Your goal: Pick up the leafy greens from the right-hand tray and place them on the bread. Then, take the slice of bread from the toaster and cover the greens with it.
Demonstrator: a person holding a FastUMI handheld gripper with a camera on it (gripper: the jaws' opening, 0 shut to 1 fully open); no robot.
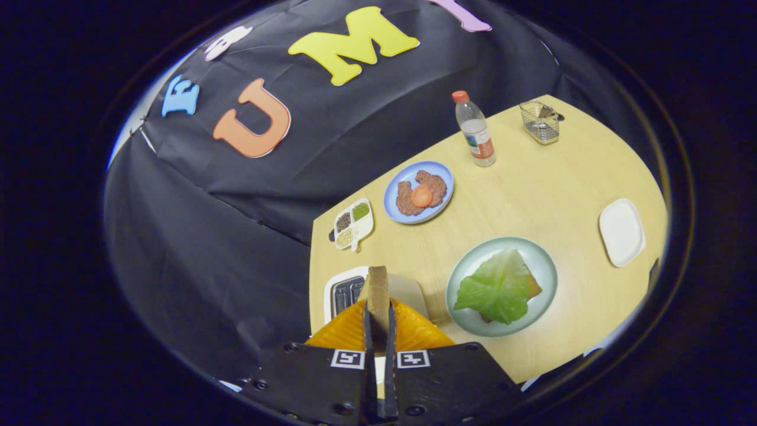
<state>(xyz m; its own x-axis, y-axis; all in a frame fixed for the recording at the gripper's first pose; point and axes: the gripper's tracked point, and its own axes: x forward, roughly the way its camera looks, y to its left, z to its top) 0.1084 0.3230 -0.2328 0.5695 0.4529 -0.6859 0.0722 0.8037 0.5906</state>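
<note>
A slice of bread (378, 294) stands on edge between my fingers, held above the white toaster (349, 290), whose dark slots show just left of it. My gripper (378, 322) is shut on that slice. To the right, on a pale green plate (541, 260), the leafy greens (498, 287) lie spread over another slice of bread (533, 285), of which only a brown corner shows. The plate sits on the wooden table (532, 195), ahead and to the right of my fingers.
A blue plate (399, 184) with meat patties and a tomato slice lies farther back. A small divided dish (353, 223) of seeds is beside it. A water bottle (475, 130) and a wire basket (540, 122) stand at the far side. A white tray (621, 232) lies at the right.
</note>
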